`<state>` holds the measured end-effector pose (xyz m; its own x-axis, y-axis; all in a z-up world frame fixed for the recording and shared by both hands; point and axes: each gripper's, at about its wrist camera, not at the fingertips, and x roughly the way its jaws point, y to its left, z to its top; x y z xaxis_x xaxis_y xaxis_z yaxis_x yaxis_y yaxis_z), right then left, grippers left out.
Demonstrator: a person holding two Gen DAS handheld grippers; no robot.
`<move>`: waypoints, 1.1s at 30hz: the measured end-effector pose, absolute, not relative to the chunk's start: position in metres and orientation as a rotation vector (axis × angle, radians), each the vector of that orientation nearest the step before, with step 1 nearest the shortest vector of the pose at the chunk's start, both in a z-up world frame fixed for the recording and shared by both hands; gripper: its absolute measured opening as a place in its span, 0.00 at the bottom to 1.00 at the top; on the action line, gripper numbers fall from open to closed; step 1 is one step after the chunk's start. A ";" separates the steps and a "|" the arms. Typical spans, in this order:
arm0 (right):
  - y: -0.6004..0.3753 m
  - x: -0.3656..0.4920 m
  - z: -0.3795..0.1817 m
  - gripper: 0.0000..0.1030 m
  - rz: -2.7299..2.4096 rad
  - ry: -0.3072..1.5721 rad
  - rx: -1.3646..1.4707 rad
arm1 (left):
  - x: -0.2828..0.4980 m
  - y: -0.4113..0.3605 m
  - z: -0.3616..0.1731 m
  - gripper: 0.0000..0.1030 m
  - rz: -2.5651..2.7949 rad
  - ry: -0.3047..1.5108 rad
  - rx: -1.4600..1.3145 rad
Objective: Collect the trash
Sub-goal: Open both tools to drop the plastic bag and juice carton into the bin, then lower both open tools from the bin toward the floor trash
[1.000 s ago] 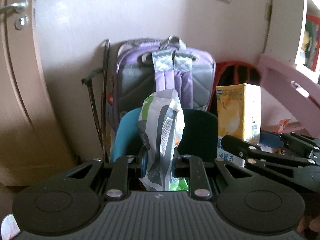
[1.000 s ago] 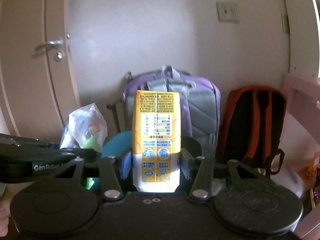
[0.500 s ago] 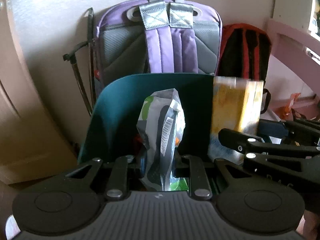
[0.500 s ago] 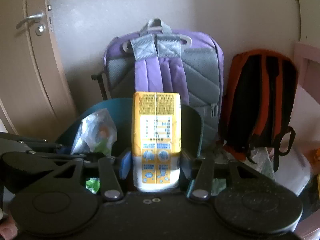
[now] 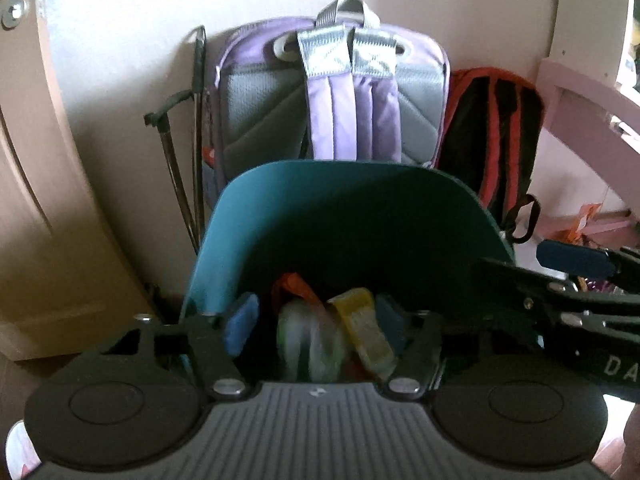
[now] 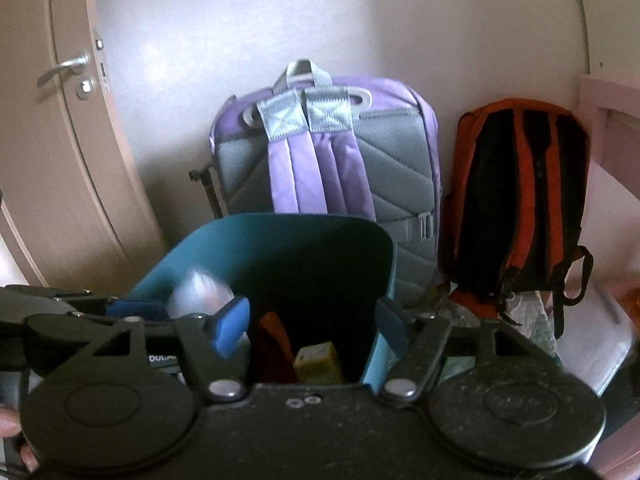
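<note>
Left tool (image 5: 316, 322) and right tool (image 6: 312, 320) are both being held over the teal bin (image 5: 240, 216), jaws spread after just opening, nothing pinched. The crumpled wrapper (image 5: 310, 346) is blurred, probably dropping into the bin. The yellow carton (image 6: 318, 362) is lying inside, near the bottom. Purple backpack (image 6: 328, 168) is leaning on the far wall, orange one (image 6: 520, 200) to its right.
</note>
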<state>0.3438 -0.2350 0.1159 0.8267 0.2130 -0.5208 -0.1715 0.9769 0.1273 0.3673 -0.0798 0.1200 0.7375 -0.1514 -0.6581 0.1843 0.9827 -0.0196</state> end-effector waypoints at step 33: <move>-0.151 0.160 0.110 0.99 0.455 0.550 -0.149 | 0.184 0.049 0.111 0.81 -0.136 0.729 -0.071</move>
<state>0.1597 -0.1506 0.1101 0.7567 0.3762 -0.5347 -0.4548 0.8905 -0.0170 0.1837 0.0486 0.1107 0.7377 -0.1488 -0.6586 0.0994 0.9887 -0.1121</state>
